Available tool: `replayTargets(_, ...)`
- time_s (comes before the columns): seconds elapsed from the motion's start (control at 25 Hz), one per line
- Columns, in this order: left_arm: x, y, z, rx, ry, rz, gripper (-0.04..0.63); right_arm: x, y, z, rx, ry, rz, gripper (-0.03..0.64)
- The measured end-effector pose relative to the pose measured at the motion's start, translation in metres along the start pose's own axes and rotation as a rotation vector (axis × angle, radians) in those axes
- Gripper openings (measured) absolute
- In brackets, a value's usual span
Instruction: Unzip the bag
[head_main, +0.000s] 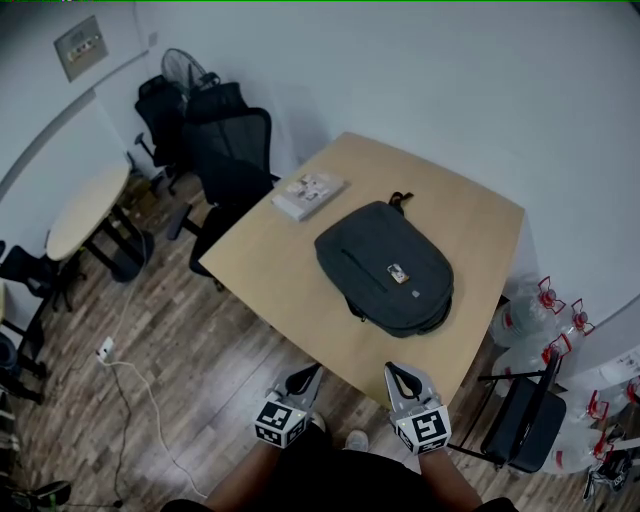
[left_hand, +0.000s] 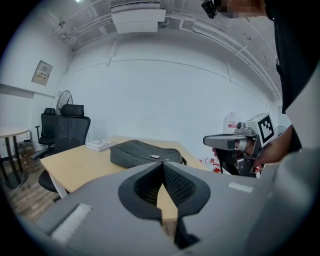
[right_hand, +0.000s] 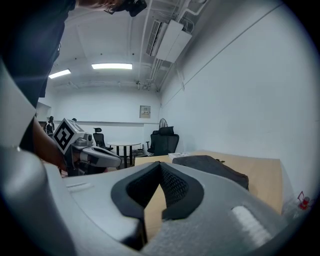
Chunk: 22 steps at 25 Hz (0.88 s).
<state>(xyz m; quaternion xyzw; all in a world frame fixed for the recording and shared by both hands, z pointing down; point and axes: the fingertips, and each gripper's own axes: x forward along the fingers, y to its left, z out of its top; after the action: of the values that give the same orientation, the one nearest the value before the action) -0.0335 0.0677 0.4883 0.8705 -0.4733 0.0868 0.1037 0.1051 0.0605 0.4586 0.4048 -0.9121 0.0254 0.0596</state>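
Office room with white walls and a wood-look floor (head_main: 200, 350), seen from above. Biggest thing is the light wooden table (head_main: 280, 270), sitting mid-frame as a tilted square; its far corner is right up against the wall. A bunch of black office chairs (head_main: 235, 150) crowd the upper left, overlapping so much I can't count them. A round table (head_main: 85, 205) at the left edge is partly cut off.

The dark grey bag (head_main: 385, 265) lies flat on the table, right of centre, with its handle (head_main: 401, 199) toward the wall. I honestly can't make out the zip or its pull from here, just a small pale tag (head_main: 397, 271) on top.

Water bottles (head_main: 530, 310) at lower right run out of frame.

Both grippers are at the bottom centre, just off the table's near edge and well apart from the bag. The left gripper (head_main: 314, 372) has its jaws pressed together with nothing in them, and so does the right gripper (head_main: 397, 372). The arms holding them are cut off.

A white book-ish thing (head_main: 308, 194) lies upper left of the bag.
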Motion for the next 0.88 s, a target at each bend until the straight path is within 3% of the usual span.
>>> replayTargets(0.44, 0.072, 0.043, 0.003, 0.032, 0.068, -0.137, 0.018, 0.049, -0.042, -0.006, 0.038, 0.054, -0.123, 0.003)
replayTargets(0.68, 0.109, 0.061, 0.008, 0.065, 0.142, -0.262, 0.018, 0.08, -0.066, 0.006, 0.057, 0.061, -0.234, 0.003)
replayTargets(0.88, 0.139, 0.067, 0.0, 0.103, 0.15, -0.391, 0.018, 0.093, -0.079, 0.001, 0.072, 0.1, -0.326, 0.003)
